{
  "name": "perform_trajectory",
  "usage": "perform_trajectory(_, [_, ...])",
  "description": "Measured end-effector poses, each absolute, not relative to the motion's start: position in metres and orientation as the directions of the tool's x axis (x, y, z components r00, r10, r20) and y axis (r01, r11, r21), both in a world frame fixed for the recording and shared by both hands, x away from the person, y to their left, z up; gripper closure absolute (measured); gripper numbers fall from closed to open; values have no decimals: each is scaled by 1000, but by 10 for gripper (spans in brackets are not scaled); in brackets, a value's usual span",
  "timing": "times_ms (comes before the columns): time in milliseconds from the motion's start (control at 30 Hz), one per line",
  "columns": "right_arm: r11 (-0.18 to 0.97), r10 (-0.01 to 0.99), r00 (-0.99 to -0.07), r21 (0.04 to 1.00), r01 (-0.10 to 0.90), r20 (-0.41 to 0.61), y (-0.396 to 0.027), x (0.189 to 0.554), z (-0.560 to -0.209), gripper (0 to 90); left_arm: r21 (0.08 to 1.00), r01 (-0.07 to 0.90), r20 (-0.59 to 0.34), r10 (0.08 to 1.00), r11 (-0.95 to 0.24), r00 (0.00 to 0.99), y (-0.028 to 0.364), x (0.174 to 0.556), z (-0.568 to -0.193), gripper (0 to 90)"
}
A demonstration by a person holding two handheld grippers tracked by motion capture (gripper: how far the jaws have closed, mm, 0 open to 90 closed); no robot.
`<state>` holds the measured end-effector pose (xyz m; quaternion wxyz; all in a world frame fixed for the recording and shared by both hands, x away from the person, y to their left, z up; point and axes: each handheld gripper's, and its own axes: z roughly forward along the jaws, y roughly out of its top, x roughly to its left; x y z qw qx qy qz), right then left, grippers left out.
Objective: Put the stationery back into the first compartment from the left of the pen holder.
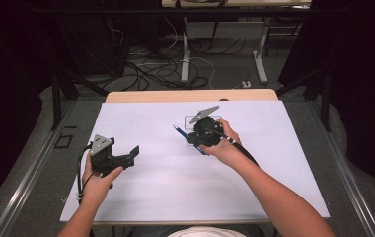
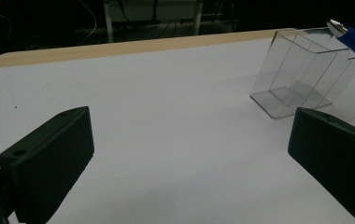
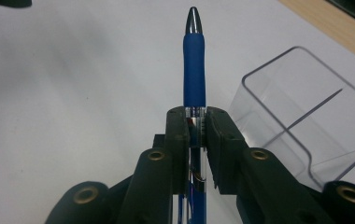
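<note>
Blue rubber-grip pen (image 3: 194, 60) – steel tip, clear ribbed box (image 3: 306, 121)

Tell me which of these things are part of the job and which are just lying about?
In use, by the look of it:
- pen, clamped in the right gripper
- clear plastic box beside it
- left gripper, open, waiting

Lying about:
- cables on the floor
- another table's legs

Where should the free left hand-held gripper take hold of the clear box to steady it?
Probably across the top rim of the clear box, coming from above. It stands upright with thin transparent walls, an open top and an inner divider. The left hand-held gripper is open and apart from it; the right hand-held gripper holds the pen beside it.
</note>
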<state>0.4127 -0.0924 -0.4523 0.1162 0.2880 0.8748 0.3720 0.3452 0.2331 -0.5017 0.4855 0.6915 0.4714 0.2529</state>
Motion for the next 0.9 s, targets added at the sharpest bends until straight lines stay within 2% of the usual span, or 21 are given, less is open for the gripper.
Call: perform_trajectory(900, [398, 669, -743, 841, 367, 8, -91, 436, -417, 796, 914, 395, -99, 891, -95, 443, 232, 344, -502, 1])
